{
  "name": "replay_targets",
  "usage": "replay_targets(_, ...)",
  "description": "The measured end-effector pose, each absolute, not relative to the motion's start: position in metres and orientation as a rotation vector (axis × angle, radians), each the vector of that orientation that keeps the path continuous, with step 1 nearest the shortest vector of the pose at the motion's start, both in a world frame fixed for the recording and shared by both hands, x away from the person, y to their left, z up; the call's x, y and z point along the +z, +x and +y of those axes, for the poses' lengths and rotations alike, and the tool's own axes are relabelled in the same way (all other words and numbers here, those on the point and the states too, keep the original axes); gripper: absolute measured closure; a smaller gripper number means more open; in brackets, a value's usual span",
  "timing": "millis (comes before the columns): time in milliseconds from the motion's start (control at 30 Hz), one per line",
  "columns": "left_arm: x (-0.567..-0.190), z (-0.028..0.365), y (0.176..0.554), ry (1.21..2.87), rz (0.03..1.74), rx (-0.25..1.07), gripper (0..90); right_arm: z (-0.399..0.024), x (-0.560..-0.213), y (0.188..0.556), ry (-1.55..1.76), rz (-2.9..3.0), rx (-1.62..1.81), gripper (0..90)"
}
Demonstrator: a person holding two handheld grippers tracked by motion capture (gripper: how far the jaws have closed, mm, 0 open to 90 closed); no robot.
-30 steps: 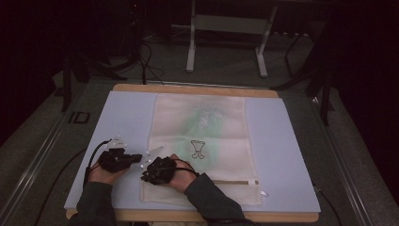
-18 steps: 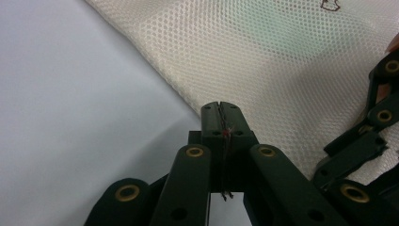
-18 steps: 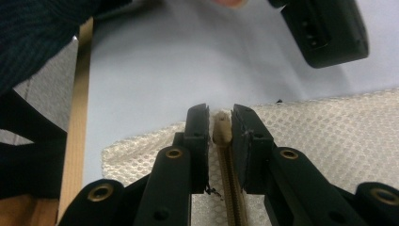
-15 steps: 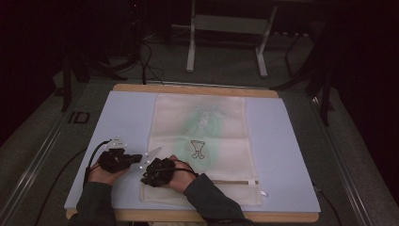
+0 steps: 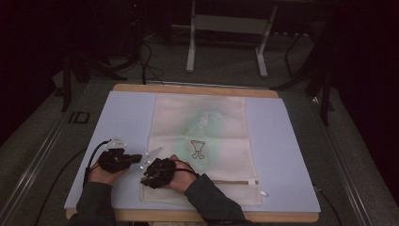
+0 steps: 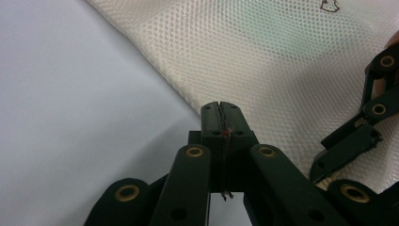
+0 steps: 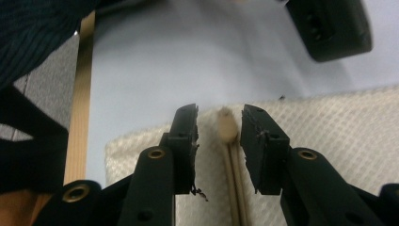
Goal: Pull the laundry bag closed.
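Note:
A cream mesh bag [image 5: 202, 136] lies flat on the pale blue mat [image 5: 127, 117], with a small dark logo [image 5: 198, 149] at its middle. Its zipper [image 5: 233, 181] runs along the near end. My left gripper [image 5: 138, 158] is shut, and its tips [image 6: 220, 109] rest right at the bag's left edge [image 6: 282, 61]; whether they pinch the mesh is unclear. My right gripper [image 5: 145, 181] is open over the bag's near left corner. Its jaws [image 7: 219, 113] stand either side of the zipper's tan end [image 7: 226, 126], just above the mesh [image 7: 329, 127].
The mat lies on a wooden table [image 5: 188, 89], whose near edge [image 7: 79, 108] runs close to the right gripper. A metal zipper pull [image 5: 263, 193] lies at the bag's near right corner. Stand legs and cables sit on the dark floor behind the table.

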State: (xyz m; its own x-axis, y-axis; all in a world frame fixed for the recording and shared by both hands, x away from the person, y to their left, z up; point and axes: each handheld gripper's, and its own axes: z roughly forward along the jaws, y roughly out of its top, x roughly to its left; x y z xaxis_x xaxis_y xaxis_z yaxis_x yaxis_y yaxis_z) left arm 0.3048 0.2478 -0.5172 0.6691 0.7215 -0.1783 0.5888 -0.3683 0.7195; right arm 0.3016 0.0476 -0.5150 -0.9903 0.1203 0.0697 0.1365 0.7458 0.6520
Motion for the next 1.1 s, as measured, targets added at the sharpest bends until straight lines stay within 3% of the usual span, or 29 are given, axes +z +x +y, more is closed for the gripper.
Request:
replay_targets(400,-0.517,0.246,0.304,2.074,0.988,0.175,89.6,0.049,-0.523,0.302,-0.253,-2.938,-1.043,80.4)
replay_targets(1100,-0.528,0.228,0.302,2.193,1.006,0.031,89.6,0.044,-0.53,0.301,-0.295,-2.909,-1.111,81.4)
